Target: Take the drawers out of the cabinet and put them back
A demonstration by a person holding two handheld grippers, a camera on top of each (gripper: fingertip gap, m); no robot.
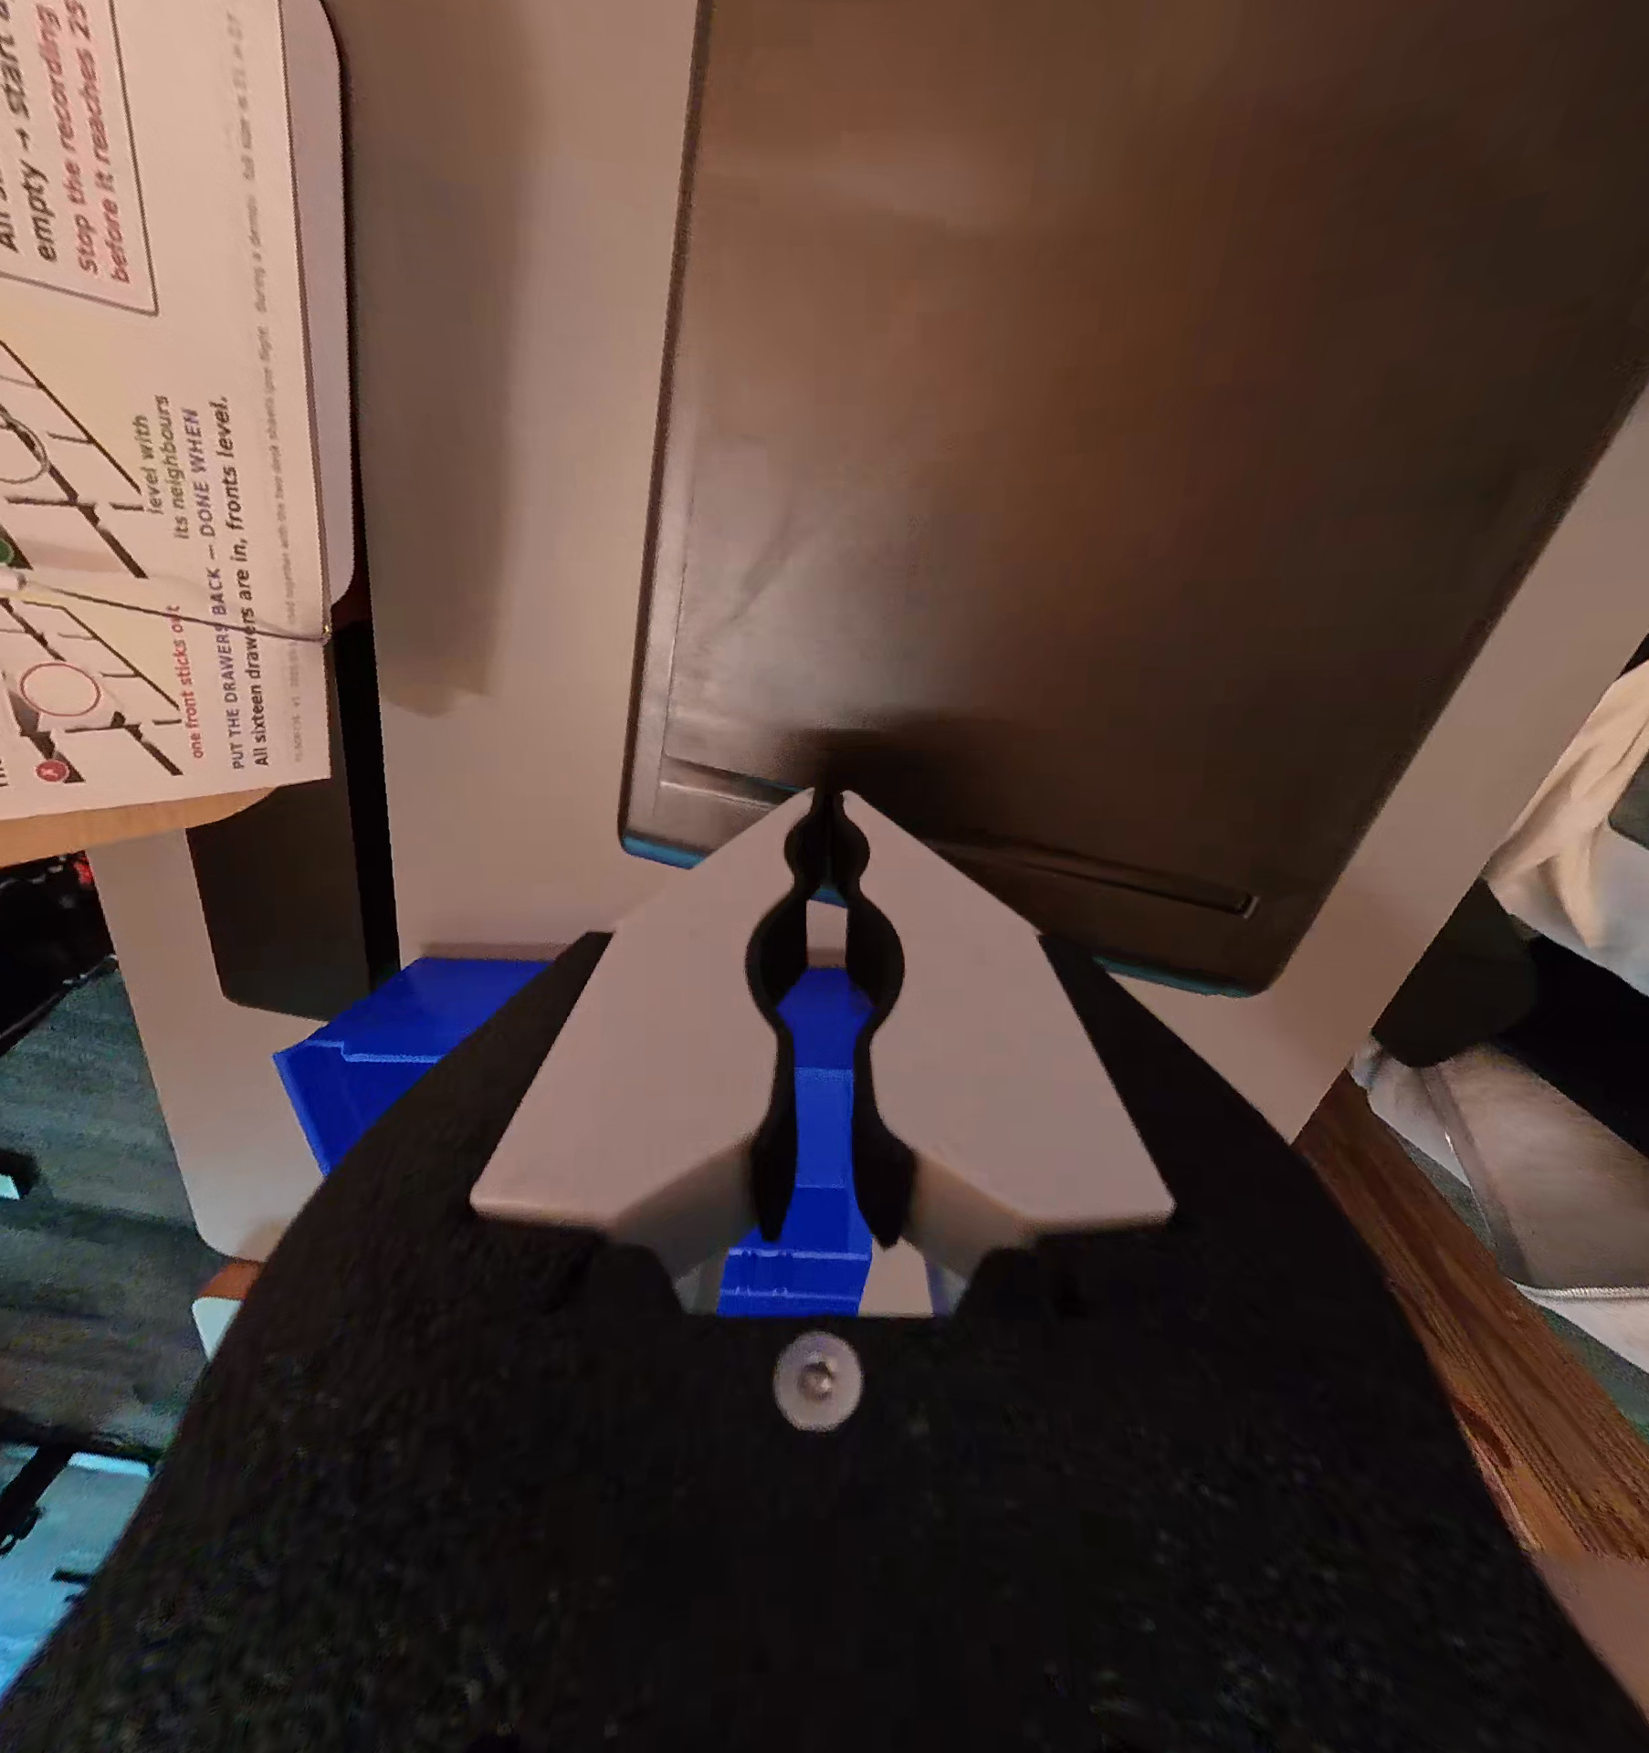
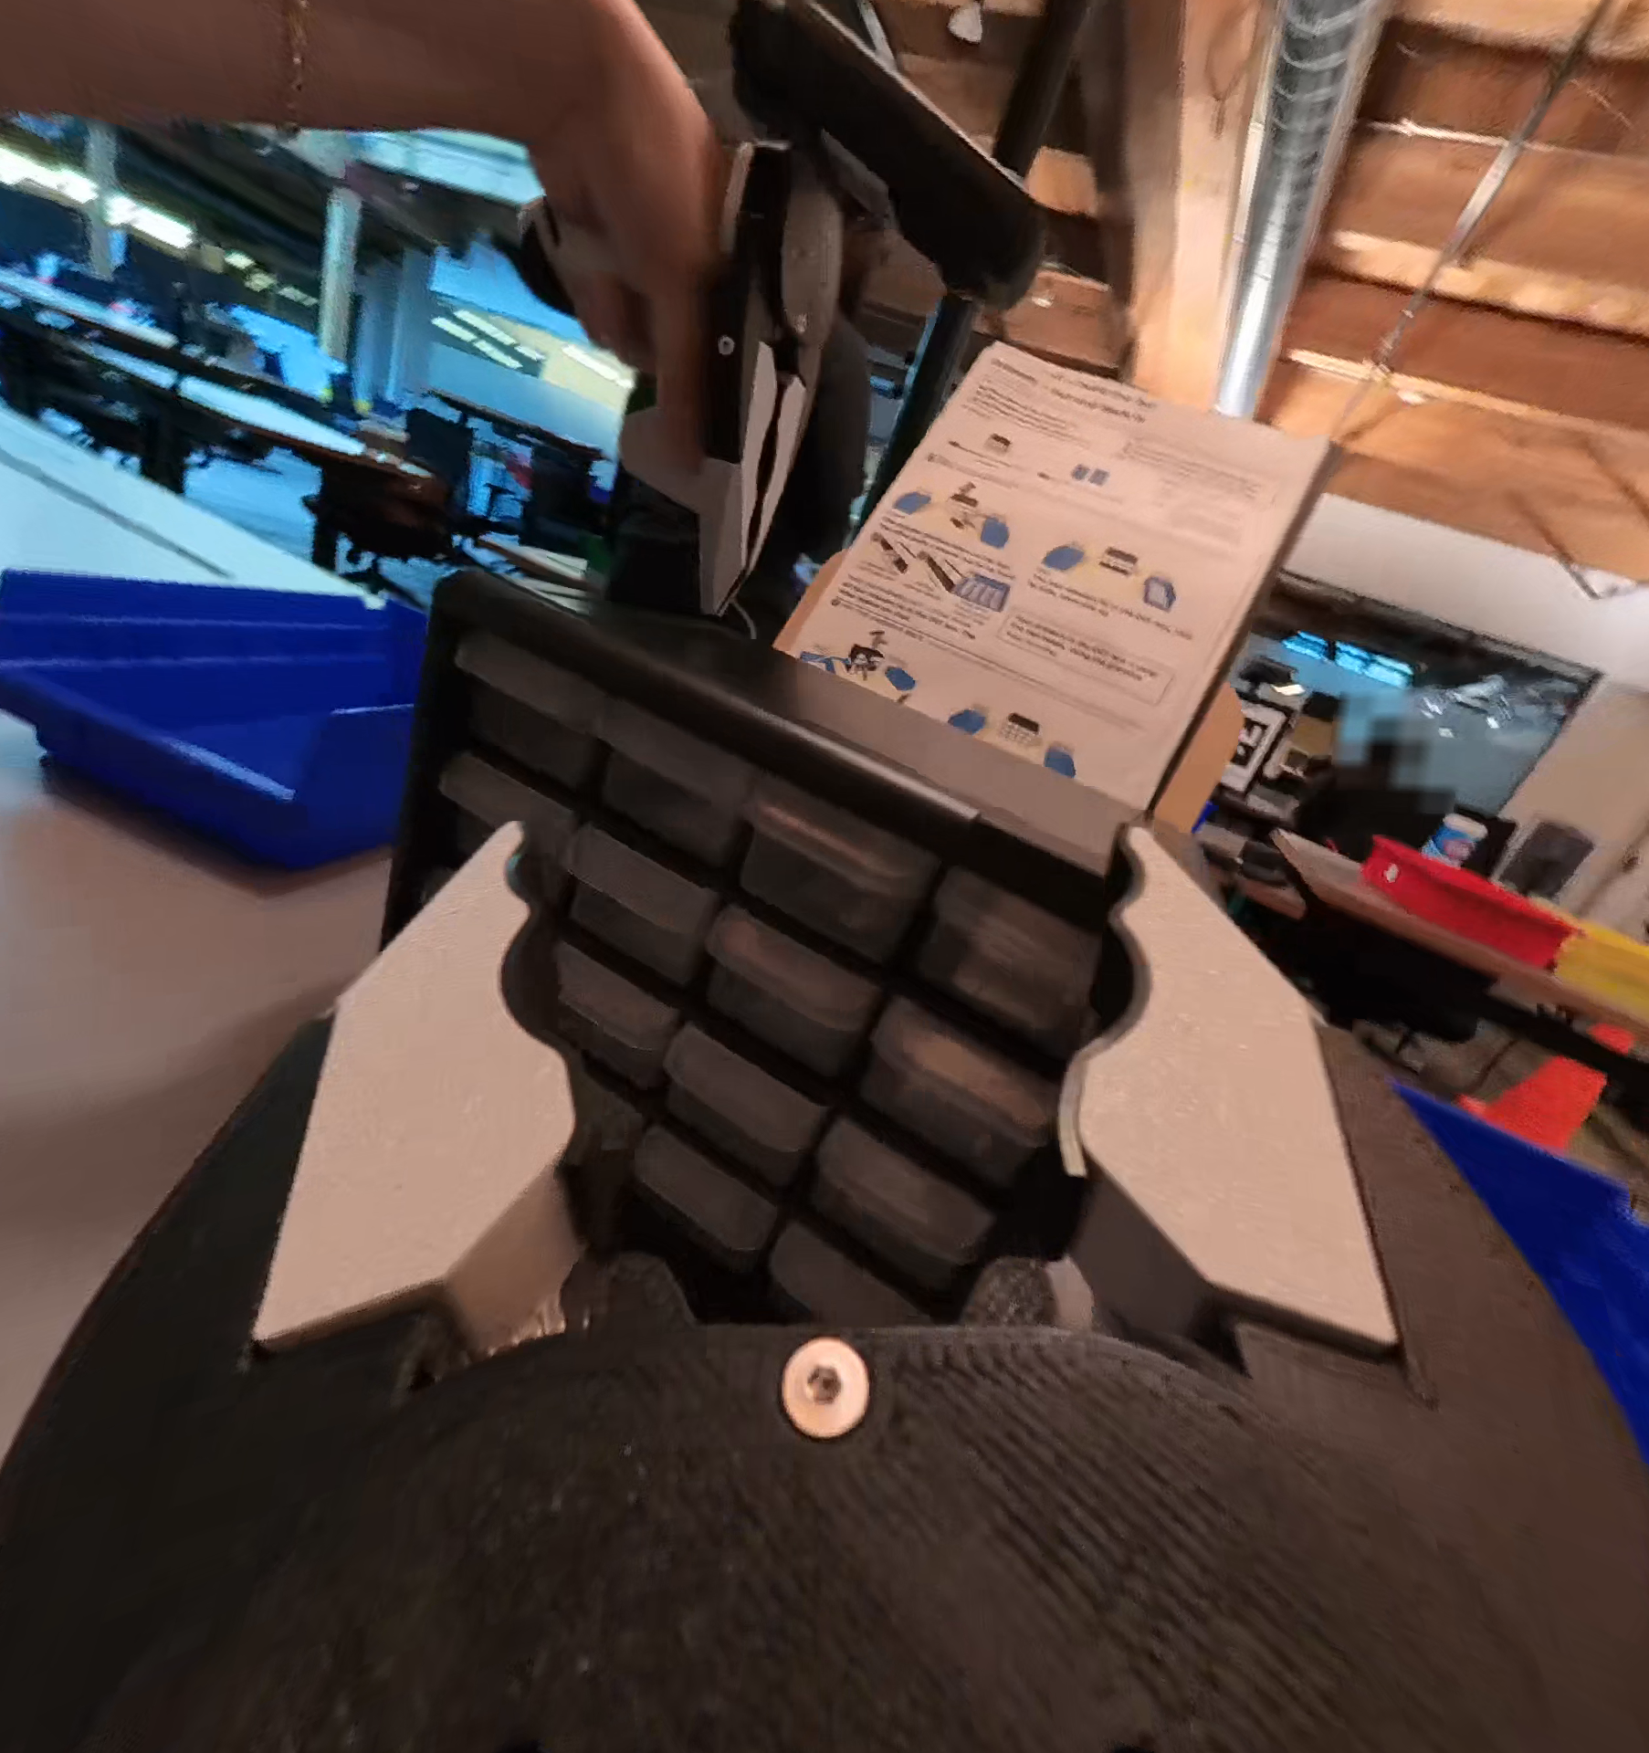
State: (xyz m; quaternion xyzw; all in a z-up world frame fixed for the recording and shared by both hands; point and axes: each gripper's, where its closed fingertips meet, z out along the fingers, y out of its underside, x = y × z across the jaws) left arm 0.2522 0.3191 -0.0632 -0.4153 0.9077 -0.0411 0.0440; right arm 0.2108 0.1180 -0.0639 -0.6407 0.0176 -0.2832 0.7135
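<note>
The black cabinet (image 2: pixel 707 683) stands on the table with several small grey drawers (image 2: pixel 830 882) in its front, all looking pushed in. My right gripper (image 2: pixel 821 854) is open and empty, close in front of the drawers, which show between its fingers. My left gripper (image 1: pixel 825 806) is shut with nothing between its fingers. Its tips rest at the edge of the cabinet's dark top (image 1: pixel 1086 427). It also shows in the right wrist view (image 2: pixel 754 512), held by a hand, pointing down onto the cabinet's top near the back.
A blue bin (image 2: pixel 195 702) sits on the table left of the cabinet and shows under my left gripper (image 1: pixel 394 1043). Another blue bin (image 2: pixel 1608 1281) is at the right. An instruction sheet (image 2: pixel 1067 588) stands behind the cabinet. The table edge (image 1: pixel 1466 1328) is at the right.
</note>
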